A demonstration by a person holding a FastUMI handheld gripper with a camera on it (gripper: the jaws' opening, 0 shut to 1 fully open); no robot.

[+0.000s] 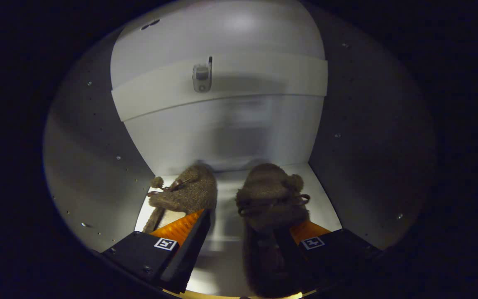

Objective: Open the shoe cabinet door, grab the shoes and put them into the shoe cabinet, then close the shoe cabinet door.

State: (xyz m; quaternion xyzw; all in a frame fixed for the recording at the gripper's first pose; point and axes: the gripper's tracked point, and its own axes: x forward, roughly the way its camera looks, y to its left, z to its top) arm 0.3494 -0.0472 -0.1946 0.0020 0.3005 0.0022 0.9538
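Lying inside the shoe cabinet (98, 174), both shoes (187, 193) rest against the gripper's (243, 245) parted fingers.

Hand-held gripper (241, 249) bodies are black, each bearing a square marker.

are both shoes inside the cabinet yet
Yes, both in: the left shoe and right shoe rest on the cabinet floor between its side walls. The open gripper has its fingers beside them.
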